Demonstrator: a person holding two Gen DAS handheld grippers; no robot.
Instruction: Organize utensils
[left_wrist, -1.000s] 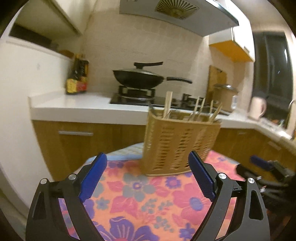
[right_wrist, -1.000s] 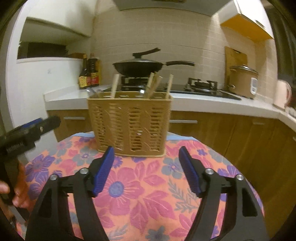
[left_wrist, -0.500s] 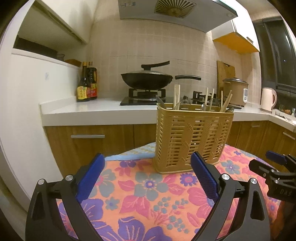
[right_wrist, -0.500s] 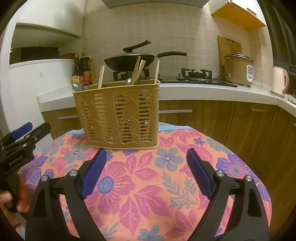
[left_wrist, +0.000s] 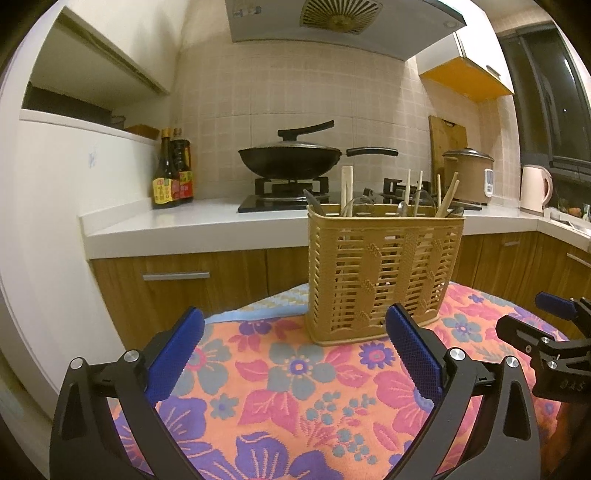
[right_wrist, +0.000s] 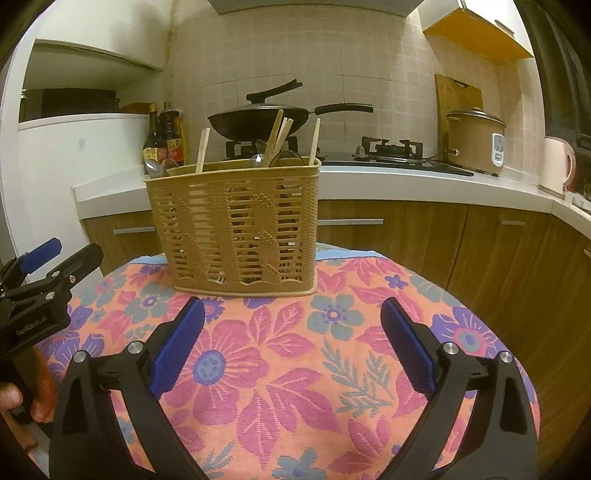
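1. The utensil basket (left_wrist: 384, 273) stands upright on the floral cloth (left_wrist: 295, 387) ahead of both grippers; in the right wrist view we see it (right_wrist: 243, 229) at the cloth's far edge. We hold the left gripper (left_wrist: 295, 354) wide open, gripping nothing, its blue pads (left_wrist: 413, 350) short of the basket. We hold the right gripper (right_wrist: 291, 339) spread just as wide and empty, apart from the basket.
2. The utensils (left_wrist: 406, 195) show only their upper ends above the rim; the slatted wall blurs the rest. We cannot tell which compartment holds which, nor separate the metal spoons from the glare.
3. Each gripper appears in the other's view only at the frame edge: the right one (left_wrist: 554, 343) is cut off at the right, the left one (right_wrist: 40, 269) at the left, with fingers (right_wrist: 22, 402) of the hand below it partly out of view.
4. We count about six wooden sticks above the rim in the left view, four in the right. One wok (left_wrist: 290, 158) with its lid sits on the stove; two bottles (left_wrist: 173, 173) stand on the counter (left_wrist: 166, 229), with one rice cooker (left_wrist: 469, 173), one kettle (left_wrist: 535, 188) and one cutting board (left_wrist: 447, 136) leaning on the wall.
5. The bottle labels are yellow and red, too small to read. The white lettering on both gripper bodies is too blurred for us to read with certainty.
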